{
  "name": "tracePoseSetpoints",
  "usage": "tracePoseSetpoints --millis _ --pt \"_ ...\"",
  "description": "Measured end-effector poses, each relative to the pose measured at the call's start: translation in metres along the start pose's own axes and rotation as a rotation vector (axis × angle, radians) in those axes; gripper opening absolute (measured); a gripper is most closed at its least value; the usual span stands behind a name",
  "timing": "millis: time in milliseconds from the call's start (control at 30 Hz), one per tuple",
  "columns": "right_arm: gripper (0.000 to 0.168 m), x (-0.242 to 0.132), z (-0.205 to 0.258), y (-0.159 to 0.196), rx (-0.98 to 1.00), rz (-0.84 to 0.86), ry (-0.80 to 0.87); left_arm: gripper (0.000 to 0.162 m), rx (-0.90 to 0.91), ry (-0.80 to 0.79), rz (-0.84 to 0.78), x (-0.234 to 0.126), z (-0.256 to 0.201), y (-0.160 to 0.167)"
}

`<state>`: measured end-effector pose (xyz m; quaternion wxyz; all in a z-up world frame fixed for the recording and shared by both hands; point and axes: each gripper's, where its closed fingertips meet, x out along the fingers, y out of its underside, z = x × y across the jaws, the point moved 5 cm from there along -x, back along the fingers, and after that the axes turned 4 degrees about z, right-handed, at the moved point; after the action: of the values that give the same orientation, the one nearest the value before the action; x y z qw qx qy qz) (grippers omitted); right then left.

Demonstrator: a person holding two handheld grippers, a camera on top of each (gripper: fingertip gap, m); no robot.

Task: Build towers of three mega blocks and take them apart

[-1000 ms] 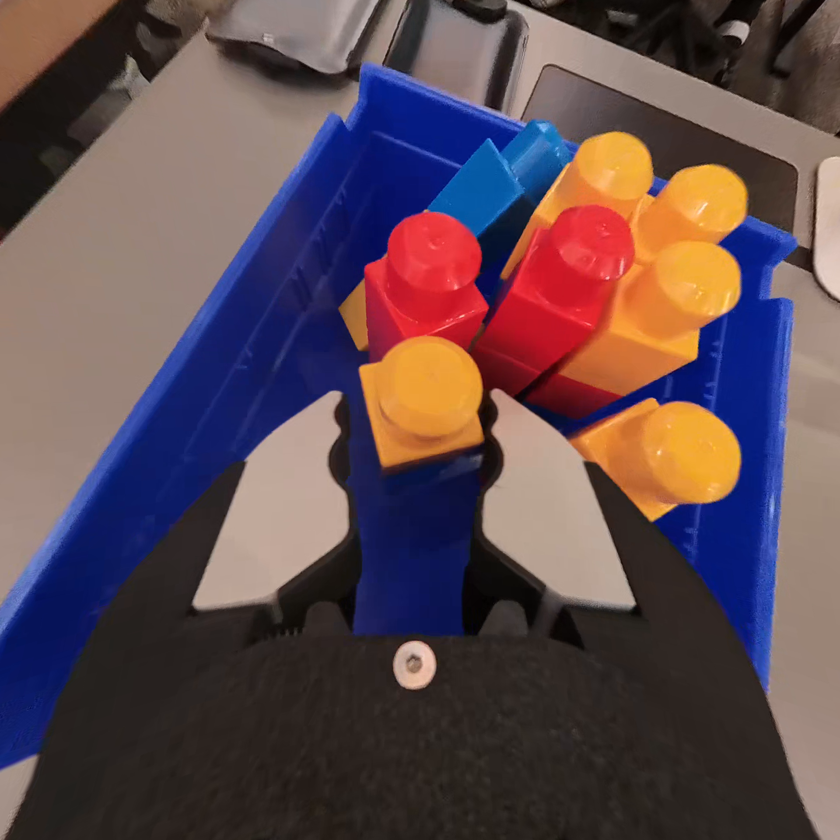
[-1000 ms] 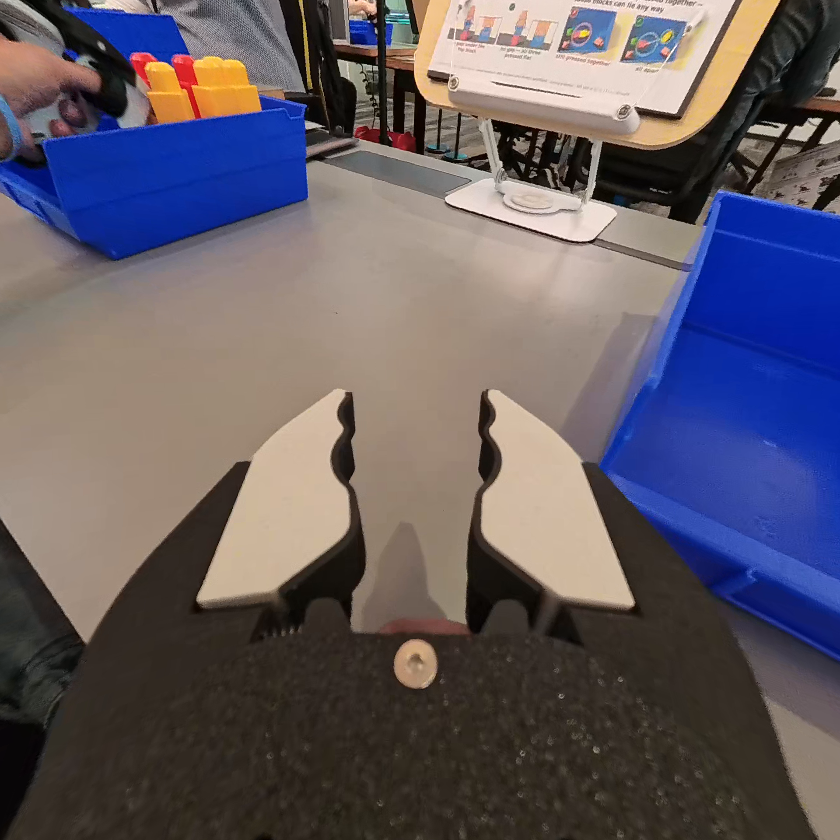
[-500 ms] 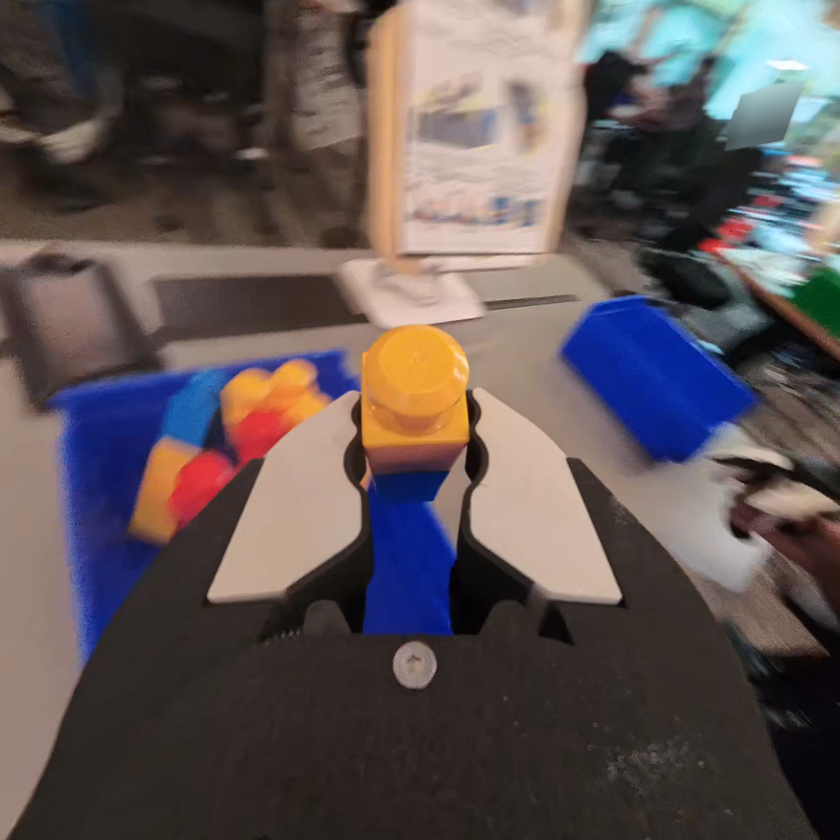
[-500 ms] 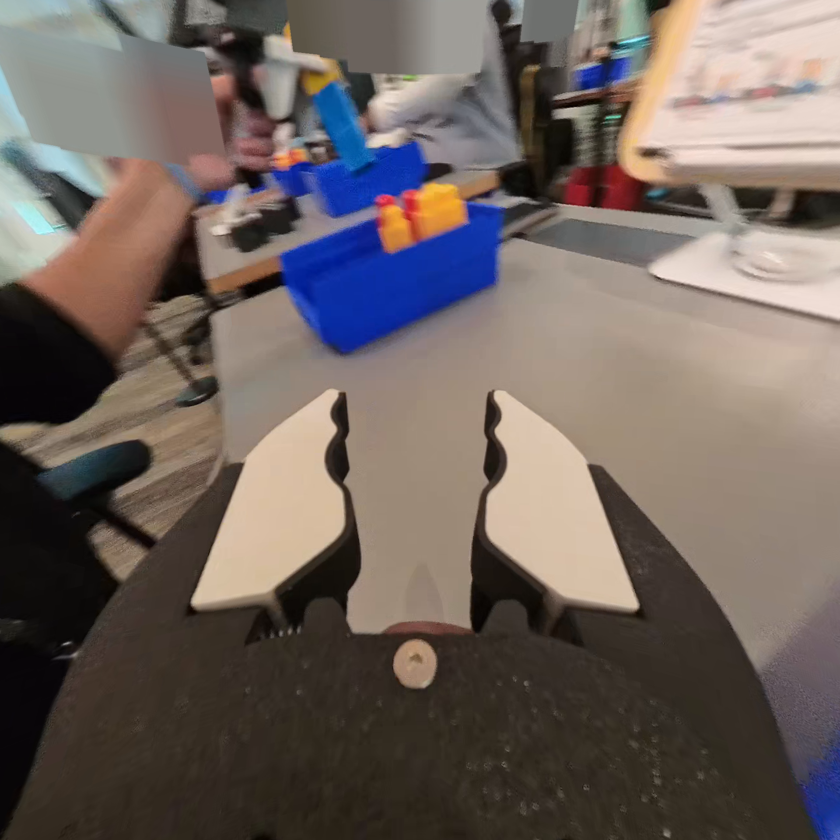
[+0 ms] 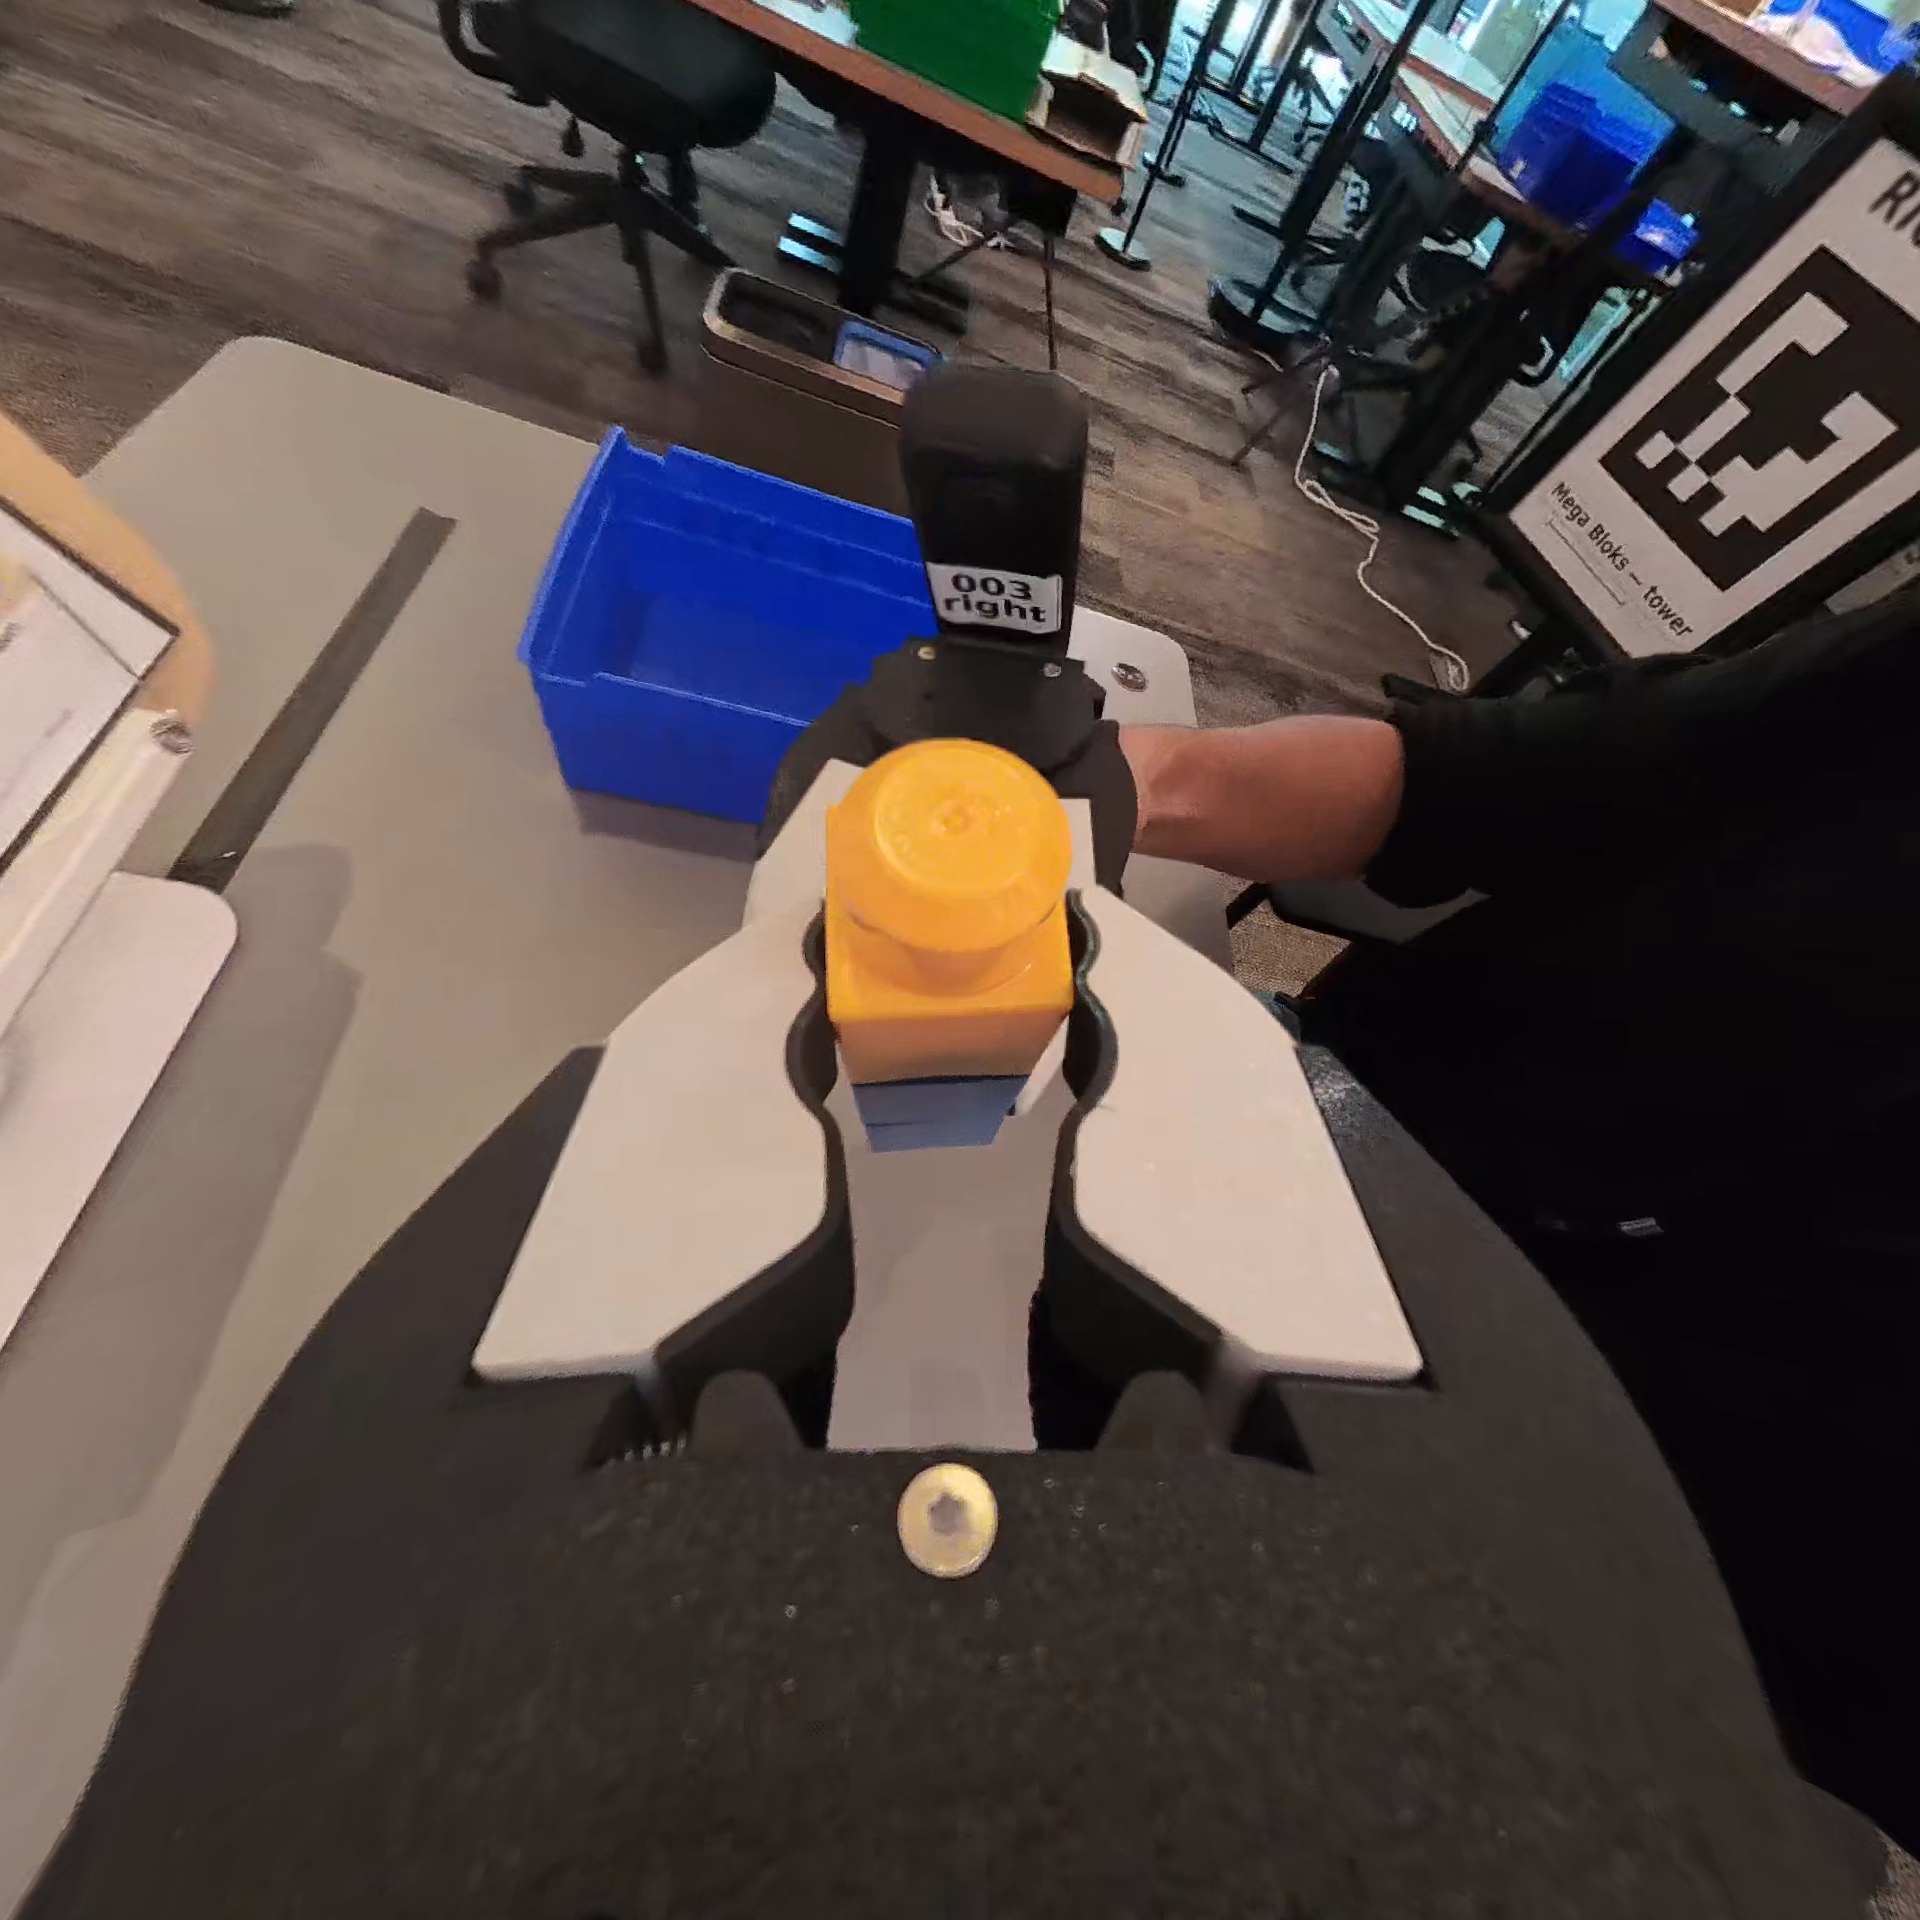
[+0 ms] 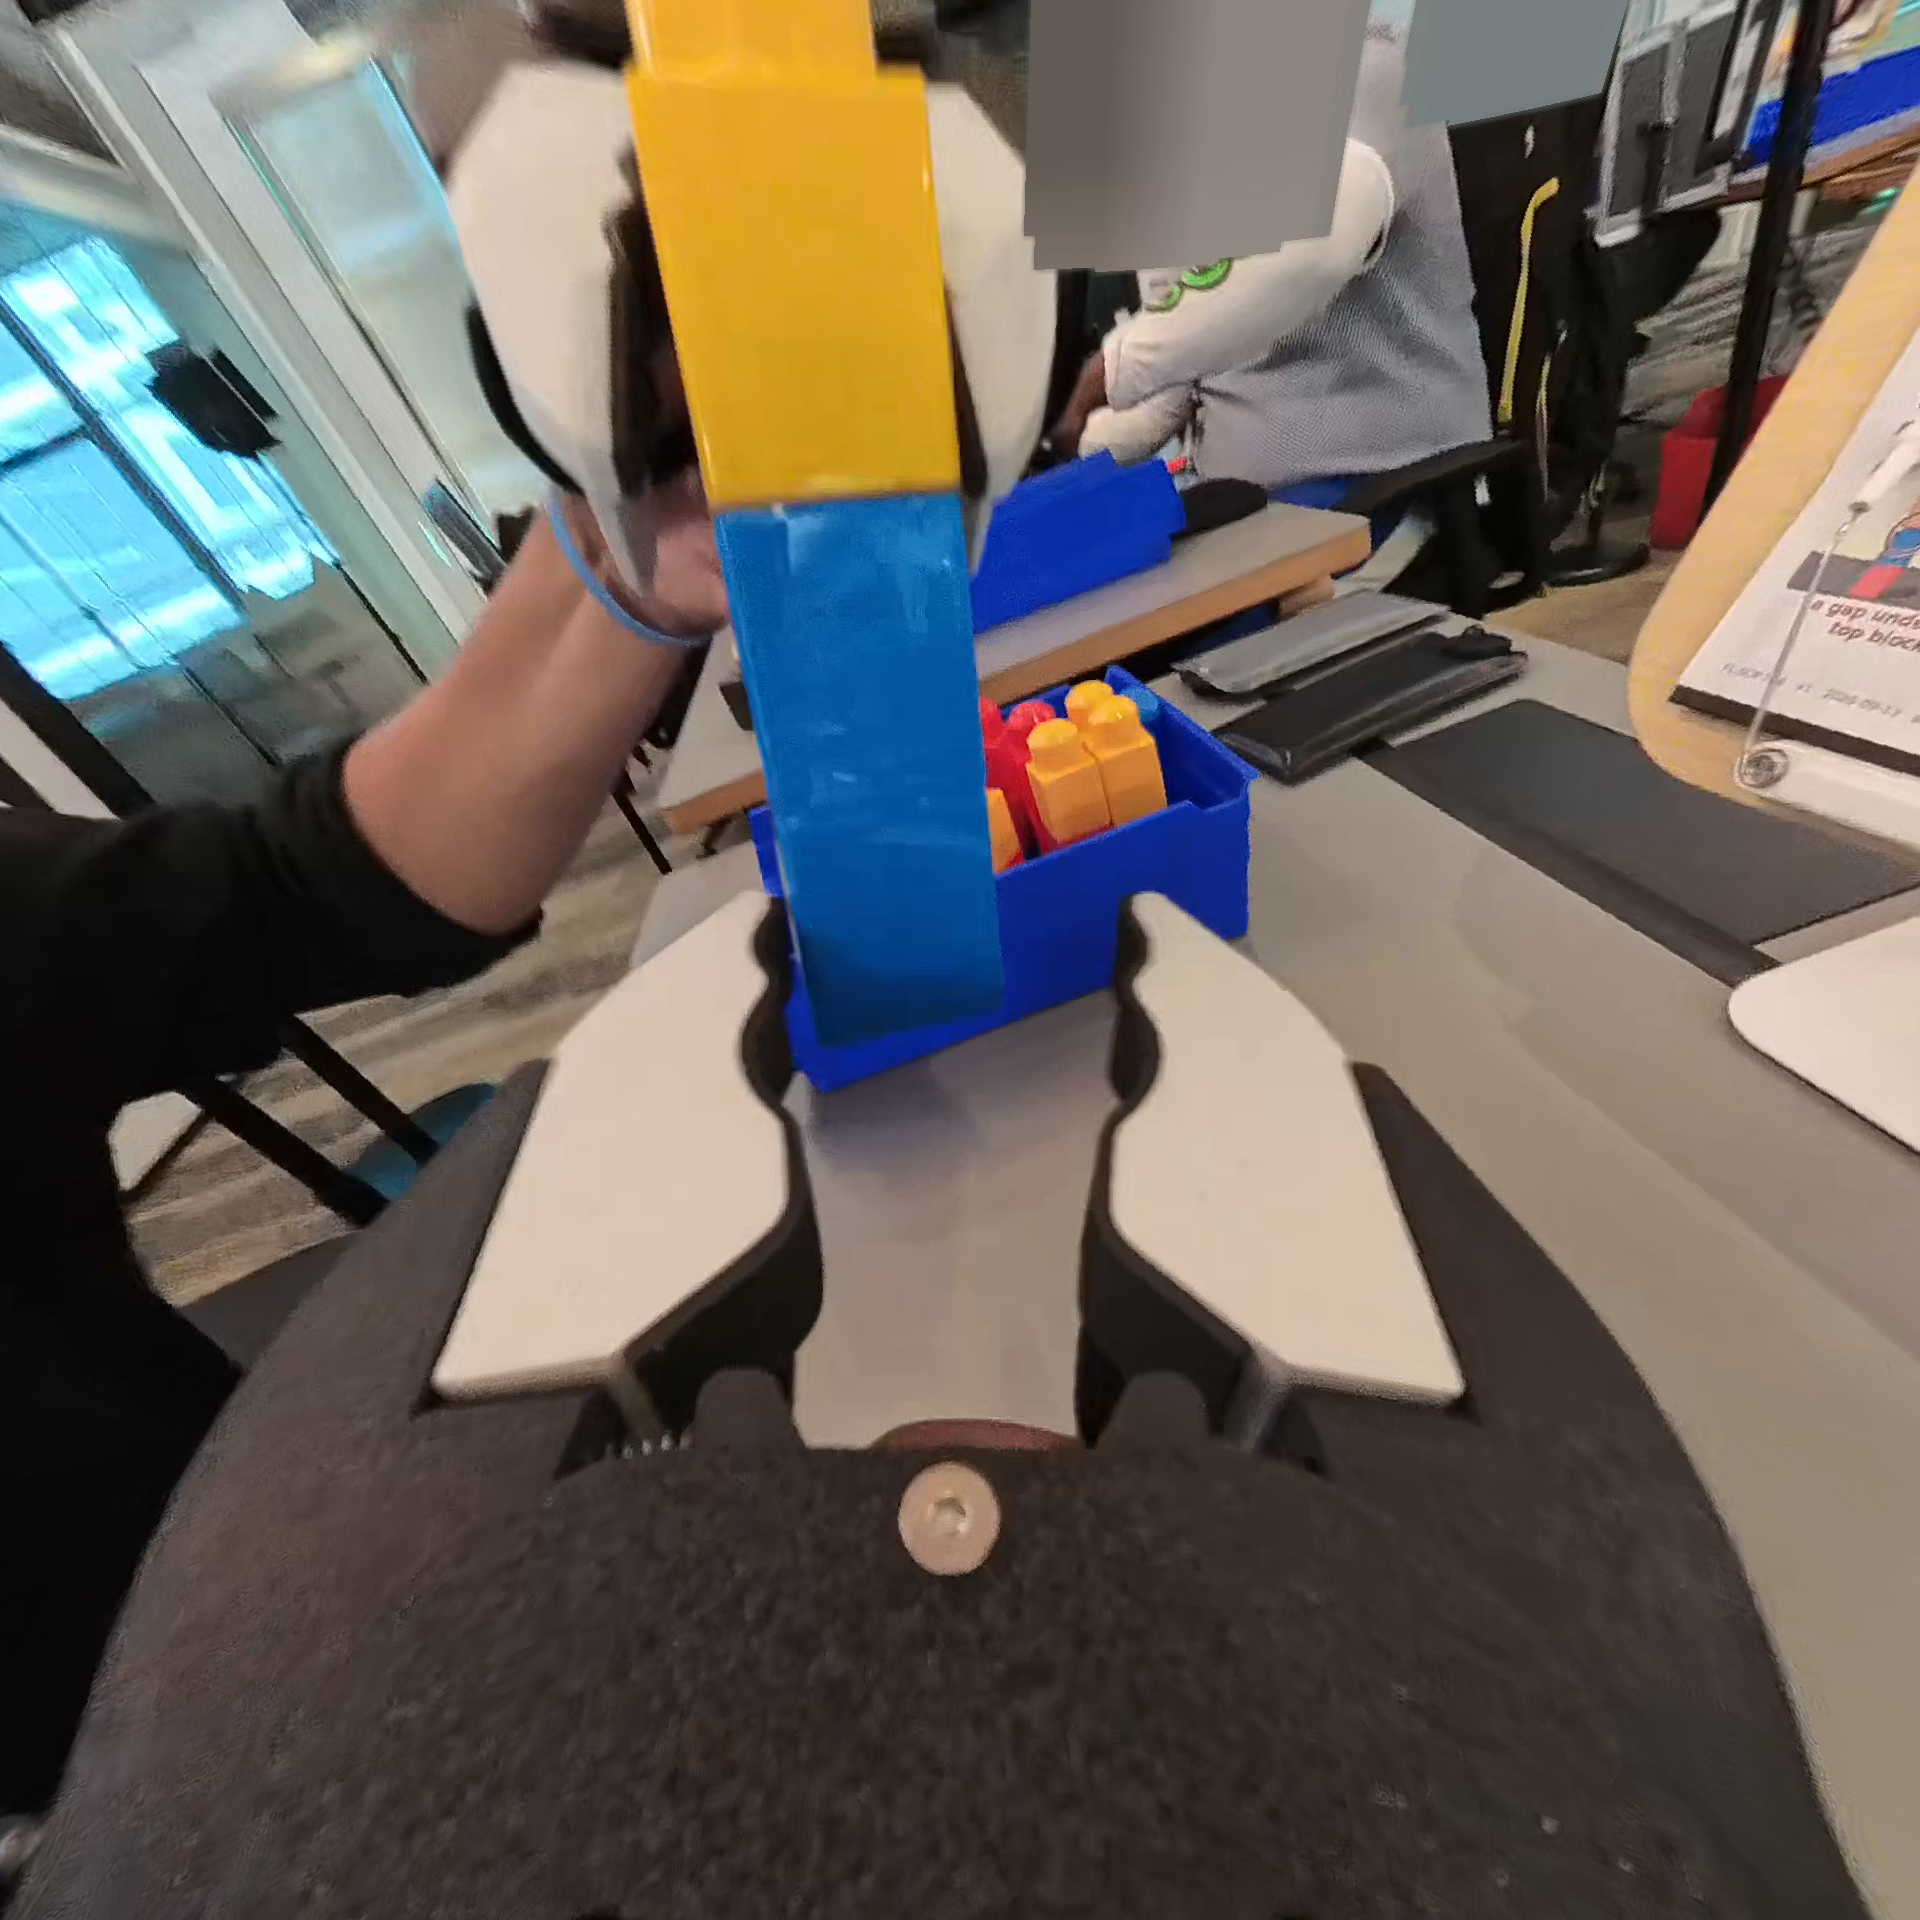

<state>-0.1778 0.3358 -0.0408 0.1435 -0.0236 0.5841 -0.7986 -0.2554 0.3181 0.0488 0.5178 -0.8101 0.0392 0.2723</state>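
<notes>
While the left gripper [image 5: 948, 997] is clamped on the yellow top block [image 5: 948, 935] of a rigid plastic yellow-over-blue stack held in the air above the grey table [image 5: 416, 935], the stack's long blue lower part [image 6: 878, 769] hangs between, yet clear of, the spread fingers of the right gripper [image 6: 940, 966], which holds nothing. Judged light, stiff and smooth-sided, the stack is best taken across the blue part's flat faces, squarely, lest it slip. Remaining loose blocks [image 6: 1081, 769] sit in the blue plastic bin [image 6: 1143, 894] beyond.

Two grippers: the left gripper [image 5: 948, 997] and the right gripper [image 6: 943, 971]. Two blue bins: an empty bin [image 5: 665, 623] and a block-filled bin [image 6: 1184, 873]. One held tower shows a yellow block [image 6: 800, 281] and a blue block [image 6: 873, 769].
</notes>
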Motion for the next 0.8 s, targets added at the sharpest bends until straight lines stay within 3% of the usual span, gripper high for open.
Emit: tracePoseSetpoints --millis 33,67,400,500,667,800 --pt "0.042 -0.003 0.000 -0.001 0.005 -0.004 -0.036 0.041 0.001 0.012 0.005 0.006 0.002 -0.001" --pt "0.038 -0.005 0.001 0.001 0.008 0.009 -0.063 0.041 -0.002 0.008 0.003 0.010 0.006 -0.001" --pt "0.036 -0.015 -0.004 0.016 0.000 0.073 -0.077 0.040 -0.003 0.028 0.038 0.021 0.012 -0.001" --pt "0.036 -0.012 -0.011 0.040 0.004 0.143 -0.041 0.040 -0.012 0.064 -0.086 -0.003 0.006 -0.020" --pt "0.036 -0.023 -0.015 0.055 0.086 0.084 -0.023 0.040 0.015 -0.017 -0.076 -0.026 0.002 -0.023" --pt "0.036 -0.040 0.001 0.047 0.049 0.023 0.026 0.041 -0.050 -0.392 -0.065 -0.014 0.006 0.015"
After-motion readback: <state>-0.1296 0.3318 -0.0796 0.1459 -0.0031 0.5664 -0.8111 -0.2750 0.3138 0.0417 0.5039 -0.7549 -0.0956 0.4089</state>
